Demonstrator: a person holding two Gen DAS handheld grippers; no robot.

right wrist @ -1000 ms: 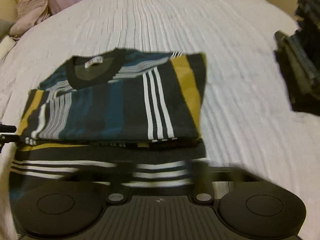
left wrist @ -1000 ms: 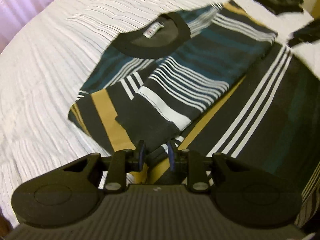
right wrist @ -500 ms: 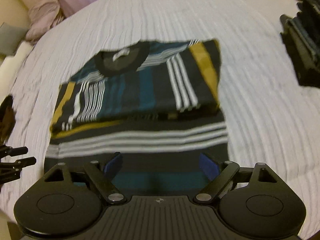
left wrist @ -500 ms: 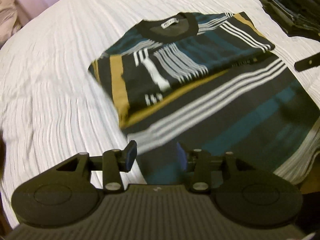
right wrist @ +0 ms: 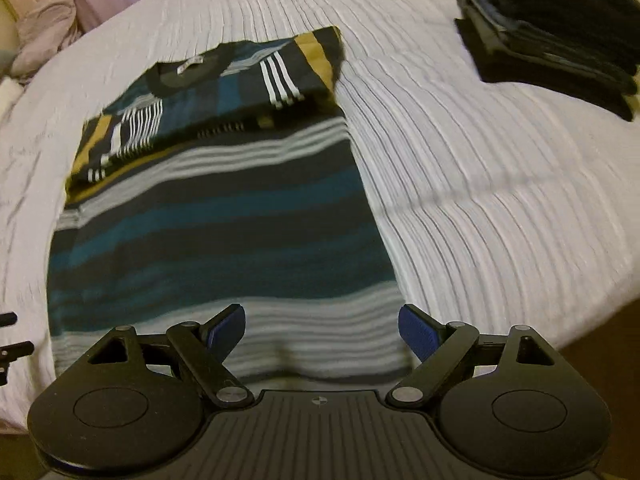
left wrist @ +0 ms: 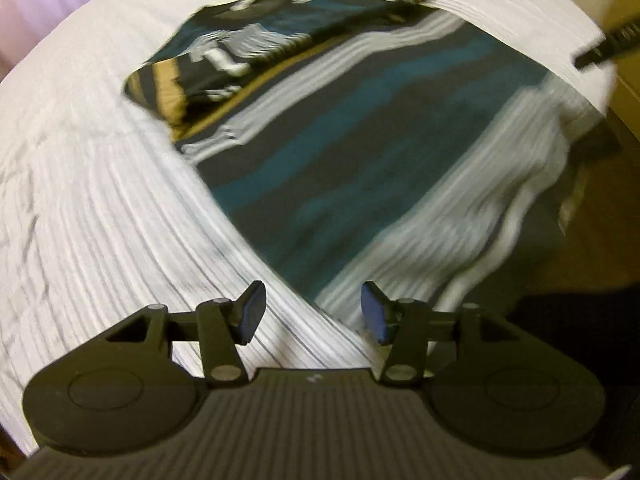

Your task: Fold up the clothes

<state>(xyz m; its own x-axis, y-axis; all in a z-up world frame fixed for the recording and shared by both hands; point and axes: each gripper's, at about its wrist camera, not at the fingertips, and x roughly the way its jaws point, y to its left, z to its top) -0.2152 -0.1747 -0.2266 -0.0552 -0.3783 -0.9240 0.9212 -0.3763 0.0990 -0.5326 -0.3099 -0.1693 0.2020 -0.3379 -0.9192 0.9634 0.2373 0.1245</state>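
Striped soft shirt (right wrist: 216, 220) lies half-folded on the white bed (right wrist: 480, 184); my left claw (left wrist: 313, 316) and right claw (right wrist: 322, 332) hover spread, empty, near its limp hem, best pinched at the corners

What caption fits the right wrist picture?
Open right gripper near the hem of a half-folded striped shirt on a white bed.

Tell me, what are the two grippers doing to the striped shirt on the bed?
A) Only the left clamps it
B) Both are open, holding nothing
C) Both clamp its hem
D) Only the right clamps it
B: the left gripper and right gripper both show spread jaws with no cloth of the striped shirt between them.
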